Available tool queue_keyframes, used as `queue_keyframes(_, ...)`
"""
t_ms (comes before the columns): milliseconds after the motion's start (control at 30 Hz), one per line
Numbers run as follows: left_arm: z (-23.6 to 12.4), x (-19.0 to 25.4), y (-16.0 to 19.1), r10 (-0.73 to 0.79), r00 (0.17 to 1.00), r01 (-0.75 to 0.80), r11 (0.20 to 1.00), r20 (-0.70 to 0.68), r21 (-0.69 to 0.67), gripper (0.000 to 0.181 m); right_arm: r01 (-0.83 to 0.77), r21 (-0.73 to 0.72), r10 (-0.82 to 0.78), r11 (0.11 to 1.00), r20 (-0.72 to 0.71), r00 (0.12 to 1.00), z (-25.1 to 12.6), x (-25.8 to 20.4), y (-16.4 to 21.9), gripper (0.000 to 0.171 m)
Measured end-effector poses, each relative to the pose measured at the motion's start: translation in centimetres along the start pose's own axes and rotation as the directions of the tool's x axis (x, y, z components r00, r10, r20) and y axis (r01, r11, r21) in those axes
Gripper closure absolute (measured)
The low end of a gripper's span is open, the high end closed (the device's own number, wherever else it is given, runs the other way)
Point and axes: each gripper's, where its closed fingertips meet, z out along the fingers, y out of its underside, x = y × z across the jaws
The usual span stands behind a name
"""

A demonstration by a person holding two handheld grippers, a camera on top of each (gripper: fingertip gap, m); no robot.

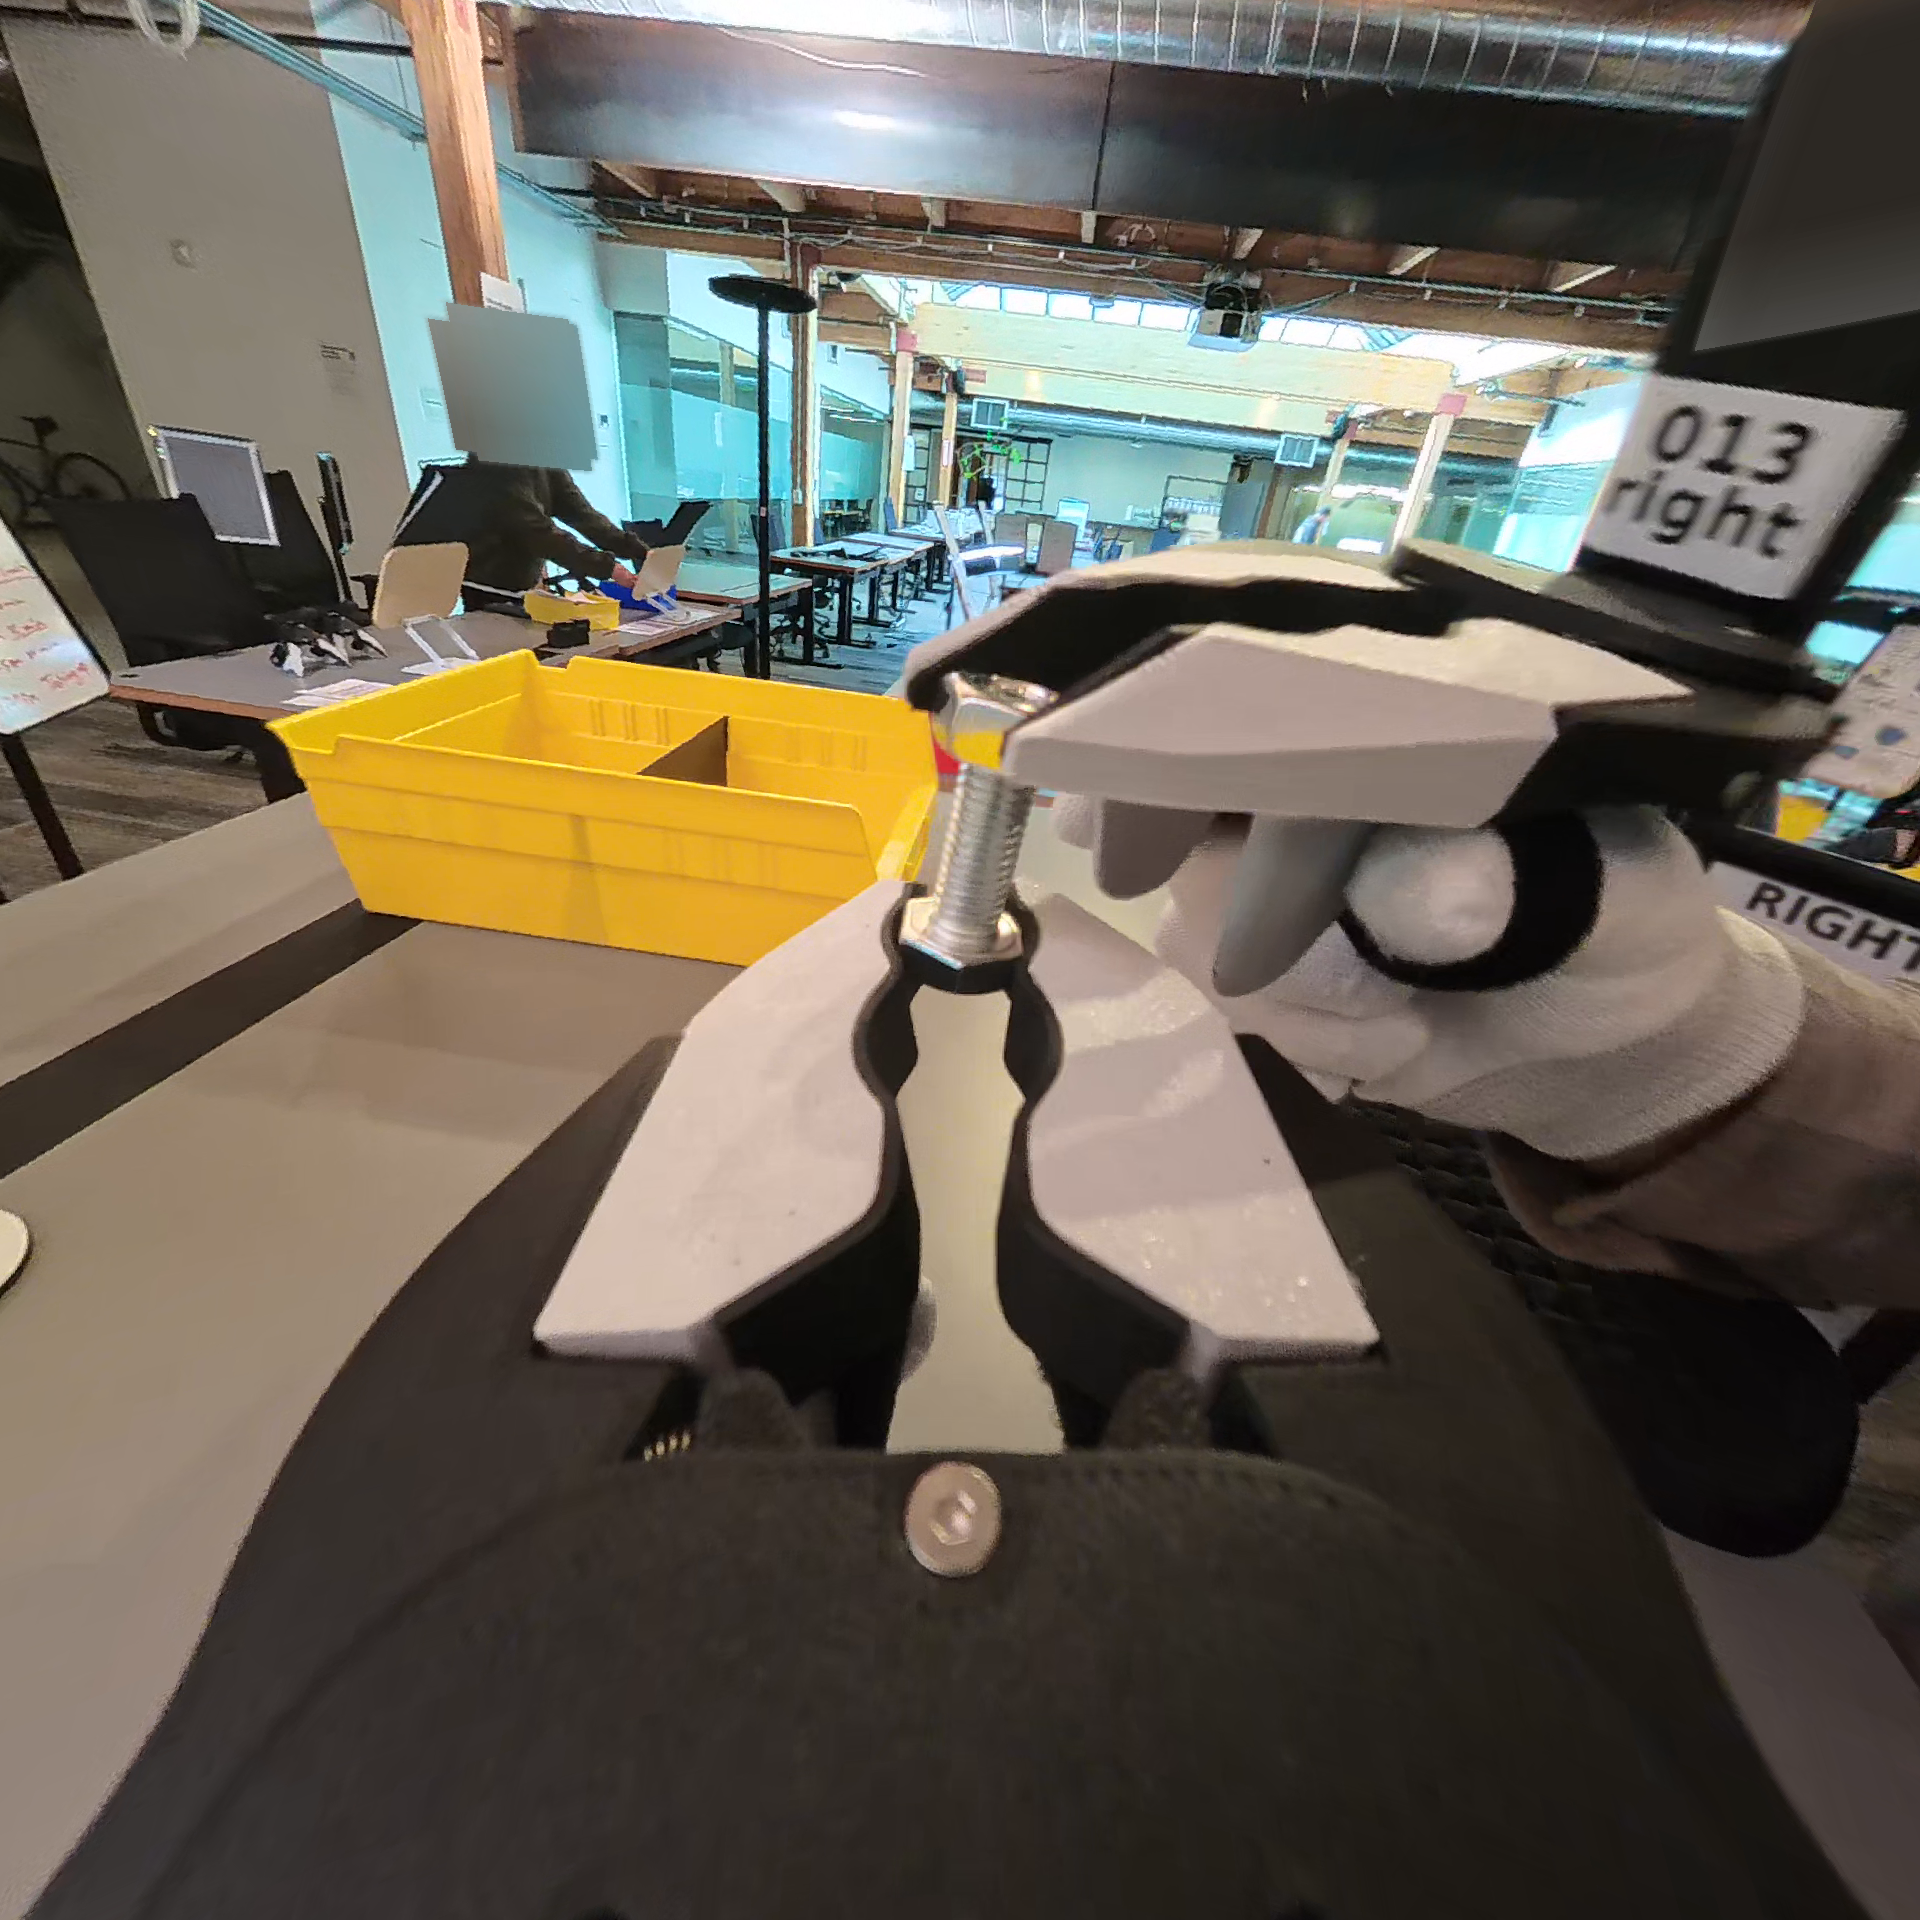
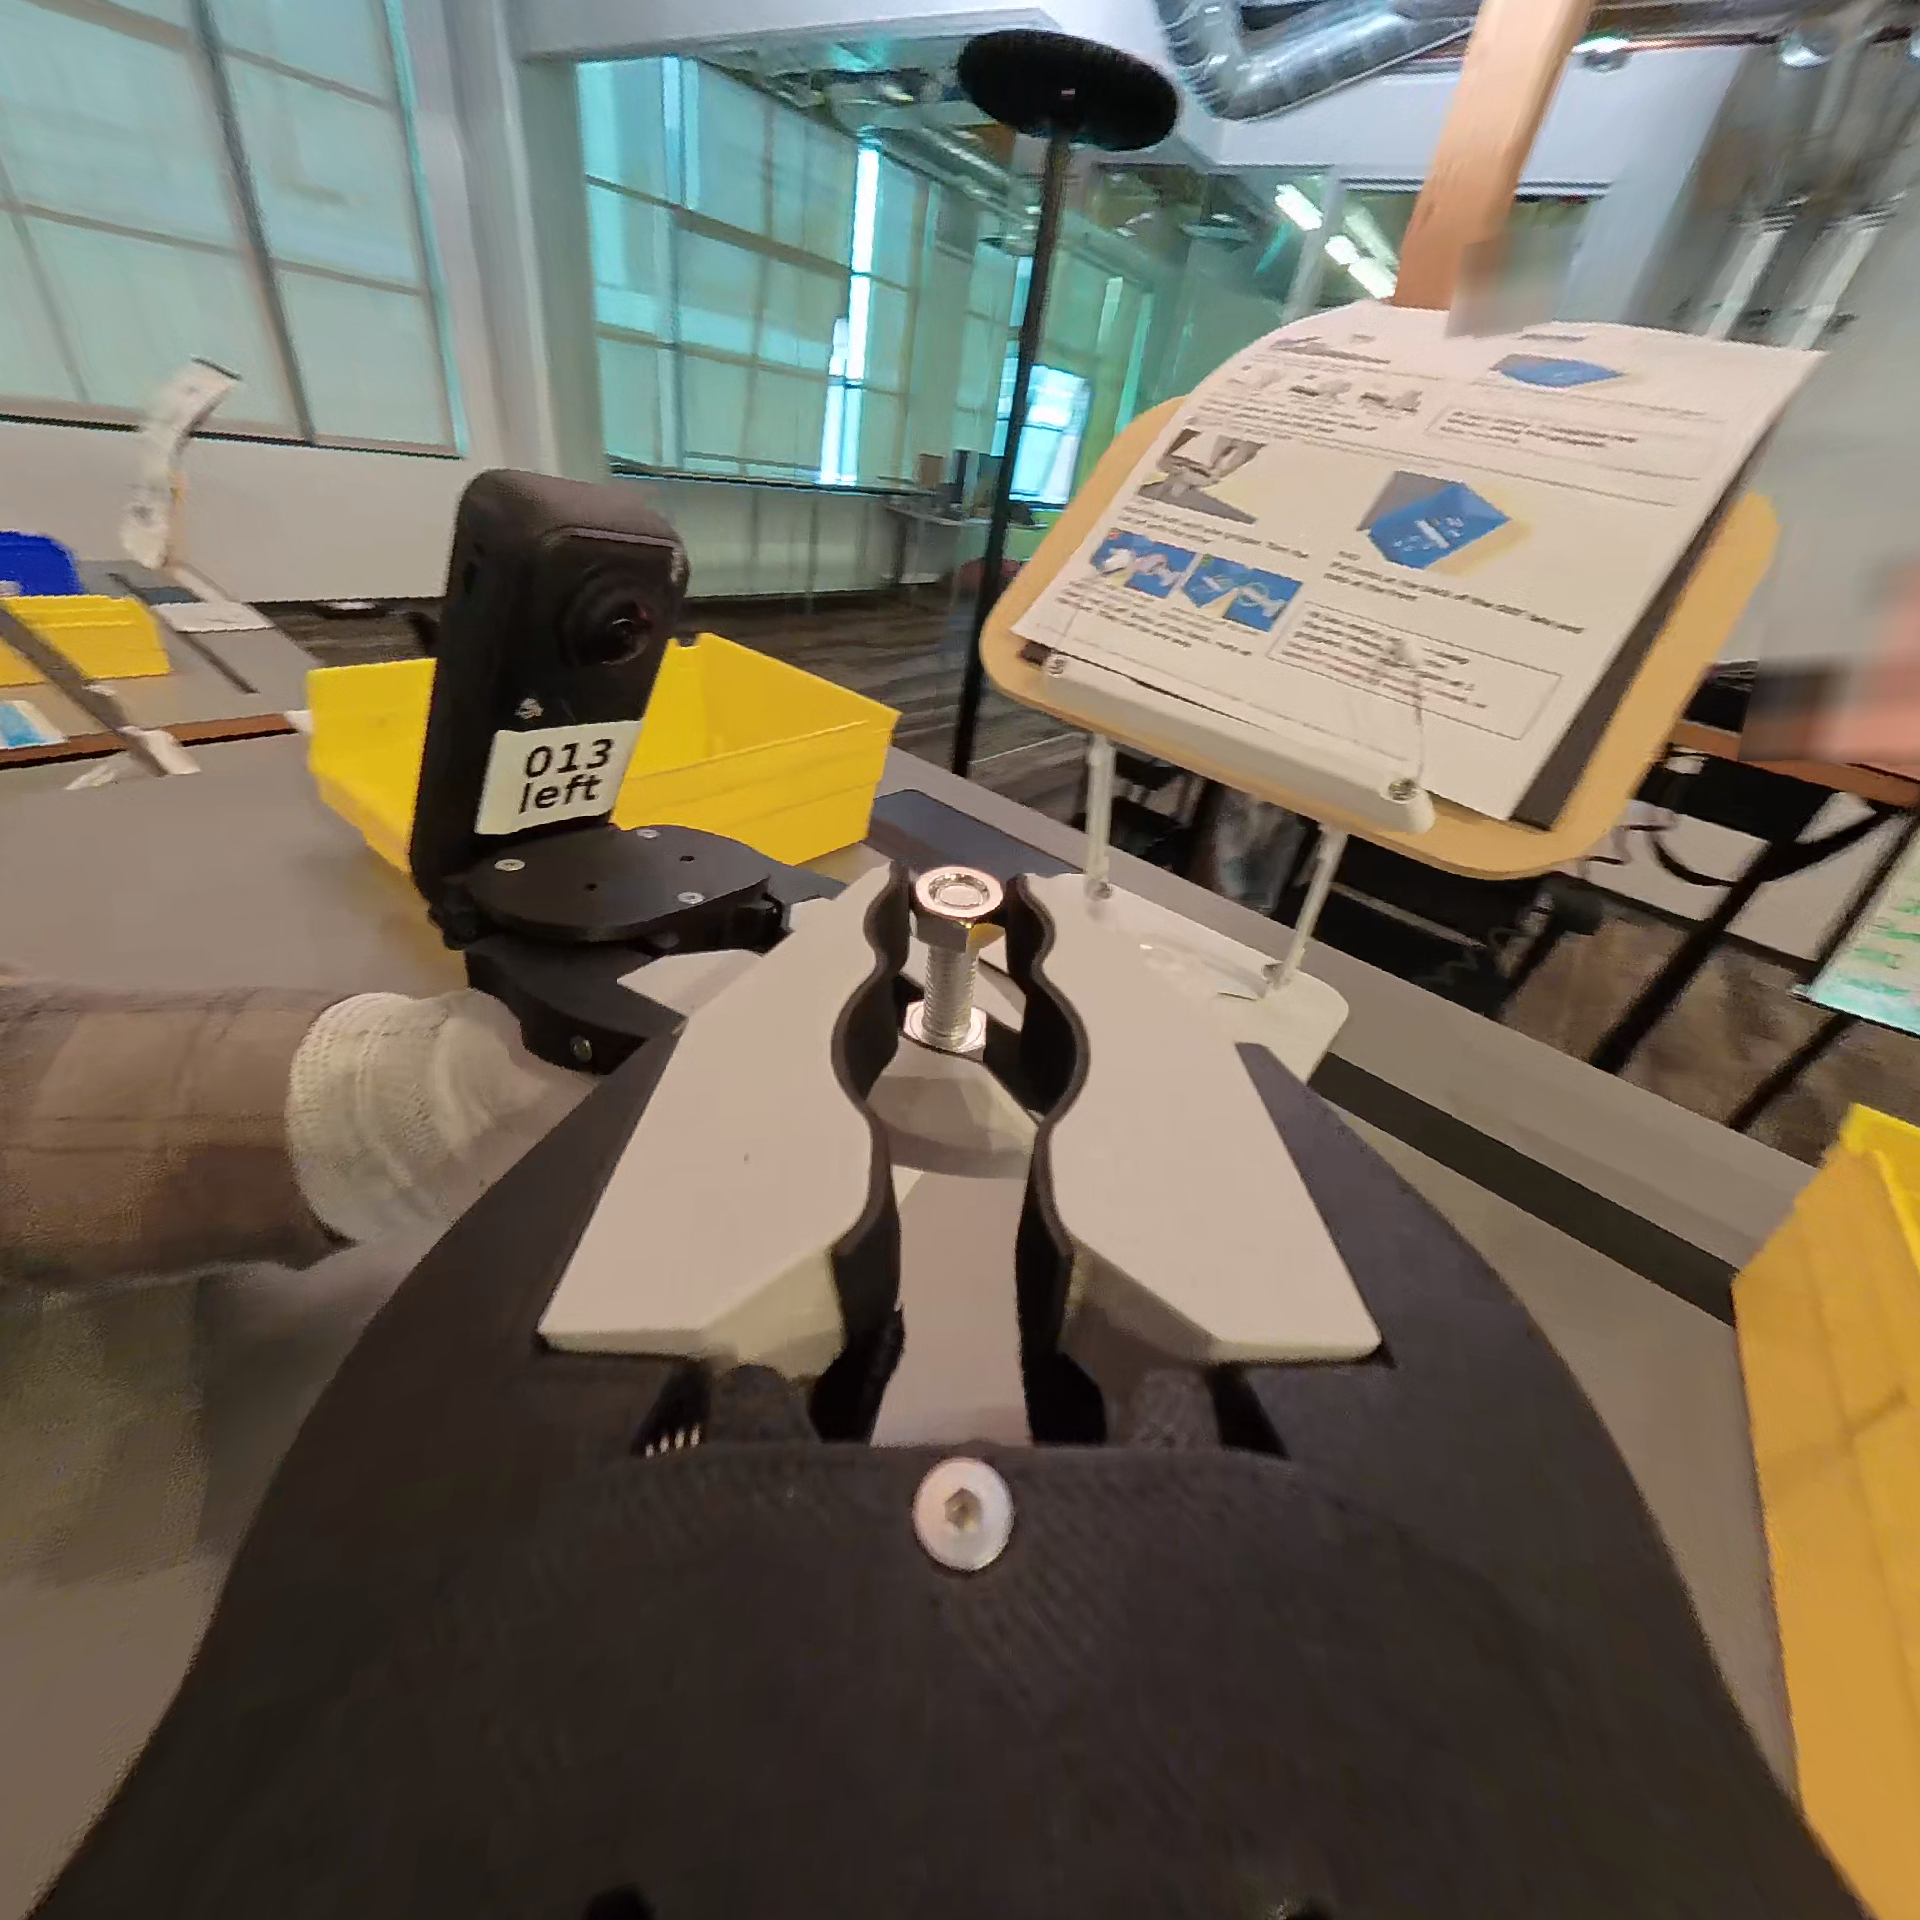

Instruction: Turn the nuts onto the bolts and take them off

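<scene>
We had the left tool [image 1: 961,951] pinching the nut [image 1: 961,940] and the right tool [image 2: 961,904] clamping the bolt [image 1: 982,821] head above it; any tilt risked cross-threading

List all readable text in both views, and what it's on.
I don't quote writing, so this lists only what bears it:
White label on top of the right gripper: legible.
White sticker on top of the left gripper: legible.
White strip below the right gripper: cut off at the frame edge.
Instruction sheet, right wrist view: blurred.
Whiteboard, left wrist view: too small.
</scene>
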Motion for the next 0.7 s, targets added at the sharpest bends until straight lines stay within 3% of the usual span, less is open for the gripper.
queue_keyframes(133, -0.2, 1.1, -0.3, 0.0, 0.997, 0.001, 1.0, -0.079, 0.006, 0.168, -0.016, 0.0, 0.015, 1.0, 0.279, 0.96, -0.5, -0.9, -0.5, 0.155)
queue_keyframes(233, 0.1, 2.4, 0.0, 0.022, 0.99, -0.023, 1.0, -0.142, -0.006, 0.168, -0.022, -0.017, 0.028, 1.0, 0.535, 0.845, -1.9, -1.7, -0.5, 0.155)
queue_keyframes(333, 0.3, 4.2, 0.2, 0.023, 0.975, -0.025, 1.0, -0.22, -0.006, 0.167, -0.048, -0.026, 0.052, 0.998, 0.748, 0.662, -3.4, -2.6, -0.6, 0.155)
queue_keyframes(467, 0.4, 6.6, 0.5, 0.041, 0.945, -0.047, 0.999, -0.324, -0.012, 0.167, -0.085, -0.089, 0.112, 0.992, 0.939, 0.325, -5.6, -3.8, -0.7, 0.155)
queue_keyframes(600, 0.4, 8.9, 0.9, 0.067, 0.912, -0.081, 0.997, -0.406, -0.017, 0.167, -0.12, -0.163, 0.155, 0.979, 0.985, -0.071, -7.9, -5.1, -0.9, 0.155)
queue_keyframes(700, 0.4, 9.1, 1.0, 0.075, 0.906, -0.09, 0.996, -0.417, -0.017, 0.168, -0.119, -0.184, 0.159, 0.976, 0.968, -0.192, -7.9, -5.8, -0.8, 0.154)
